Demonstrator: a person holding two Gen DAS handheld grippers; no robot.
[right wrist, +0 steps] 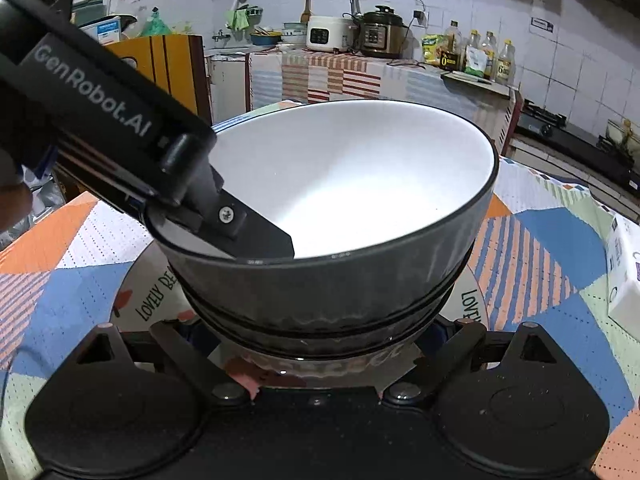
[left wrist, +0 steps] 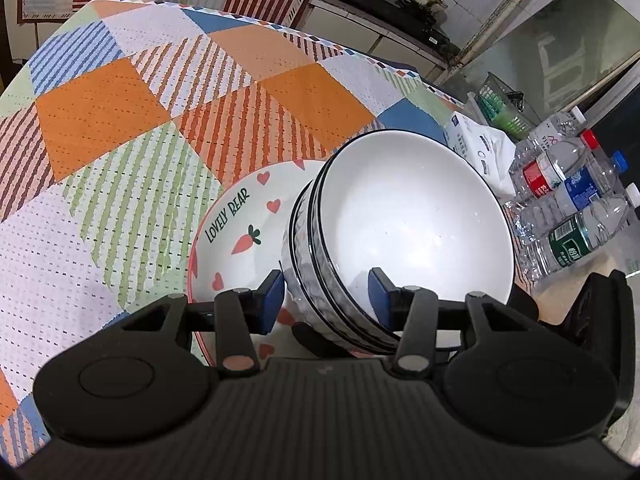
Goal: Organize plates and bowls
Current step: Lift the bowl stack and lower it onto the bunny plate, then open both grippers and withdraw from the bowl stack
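A stack of grey-sided bowls with white insides sits on a white "Lovely Bear" plate with hearts and a carrot. My left gripper straddles the stack's rim, one blue pad inside, one outside, with a gap to the rim; it looks open. In the right wrist view the bowl stack fills the middle, on the plate. The left gripper's finger reaches over its near-left rim. My right gripper is low against the stack's base, its fingertips hidden under the bowls.
A patterned tablecloth covers the table. Several water bottles and a tissue pack lie past the table's right side. A kitchen counter with a rice cooker and oil bottles runs behind.
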